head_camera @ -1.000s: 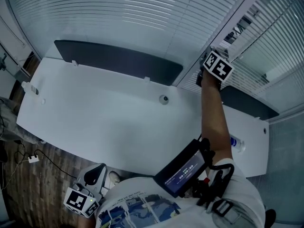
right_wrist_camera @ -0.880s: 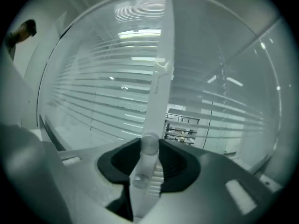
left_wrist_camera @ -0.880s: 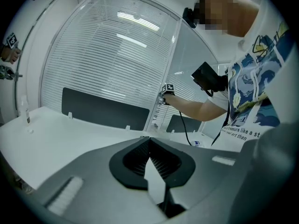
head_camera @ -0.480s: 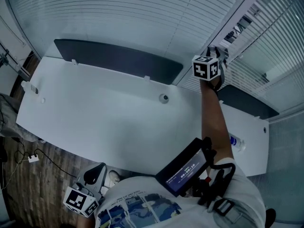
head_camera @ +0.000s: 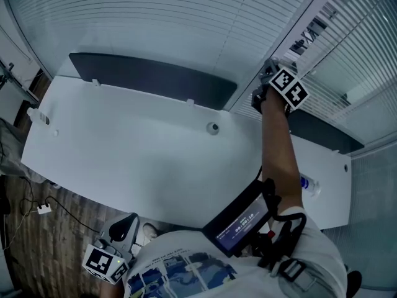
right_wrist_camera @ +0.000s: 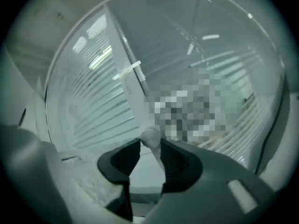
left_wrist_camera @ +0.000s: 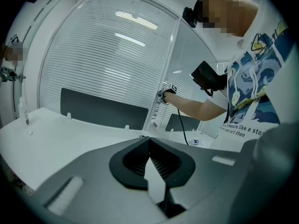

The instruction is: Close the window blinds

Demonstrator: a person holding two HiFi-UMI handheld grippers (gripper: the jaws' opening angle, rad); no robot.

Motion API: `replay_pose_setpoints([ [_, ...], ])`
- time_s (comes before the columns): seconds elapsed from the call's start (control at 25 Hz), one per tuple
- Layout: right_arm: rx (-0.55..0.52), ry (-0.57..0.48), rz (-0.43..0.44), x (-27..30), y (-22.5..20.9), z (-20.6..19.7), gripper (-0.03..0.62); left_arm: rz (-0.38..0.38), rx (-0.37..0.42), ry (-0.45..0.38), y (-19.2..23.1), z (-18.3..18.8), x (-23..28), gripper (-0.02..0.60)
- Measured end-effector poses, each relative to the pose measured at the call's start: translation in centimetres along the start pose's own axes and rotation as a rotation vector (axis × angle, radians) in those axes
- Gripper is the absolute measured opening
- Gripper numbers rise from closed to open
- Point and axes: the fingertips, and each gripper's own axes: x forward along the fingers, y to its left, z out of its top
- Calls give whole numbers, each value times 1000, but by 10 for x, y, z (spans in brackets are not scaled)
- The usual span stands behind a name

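While our right gripper (right_wrist_camera: 150, 143) reaches up at the white post (head_camera: 310, 17) between two windows, its fingers are narrowed onto a small, pale, rounded knob (right_wrist_camera: 150, 135) pinched at their tips. The blinds (head_camera: 155, 17) hang just behind it: thin horizontal white slats, lying close on the wide left window. On the right window (head_camera: 353, 48) they are more spread, with light showing between them.

Below the windows runs a long white surface (head_camera: 136, 148), smooth and matte, with rounded edges. Two dark flat panels (head_camera: 155, 79) stand upright along its back edge on small white clips. A round grommet (head_camera: 213, 128) sits in the surface near the post, and a small bottle (head_camera: 308, 185) with a blue label lies towards the right end, beside our arm. A dark screen (head_camera: 239, 222) is strapped to that forearm.

Our left gripper (left_wrist_camera: 148, 141) hangs low at our side, off the surface, its ribbed dark fingers meeting at the tips with nothing between them. The floor (head_camera: 37, 241) under it is wood plank, with a thin cable (head_camera: 43, 208) trailing across.
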Motion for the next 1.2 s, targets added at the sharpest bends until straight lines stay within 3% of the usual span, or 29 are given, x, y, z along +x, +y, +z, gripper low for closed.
replay_pose_setpoints([
  [0.12,164,-6,46,2,-4,-2,126,-1,0,-1,0,-3,2,2],
  [0.28,162,-1,29,1,-5,4,124,0,0,0,-1,-1,0,2],
  [0.68,-411,50,-192,1,-2,5,123,-3,-13,5,-2,-2,0,2],
  [1.0,-796,75,-278,2,6,6,123,-10,-17,5,-2,-2,2,2],
  [1.2,-974,91,-322,4,6,3,123,-14,-16,4,-2,-2,2,2],
])
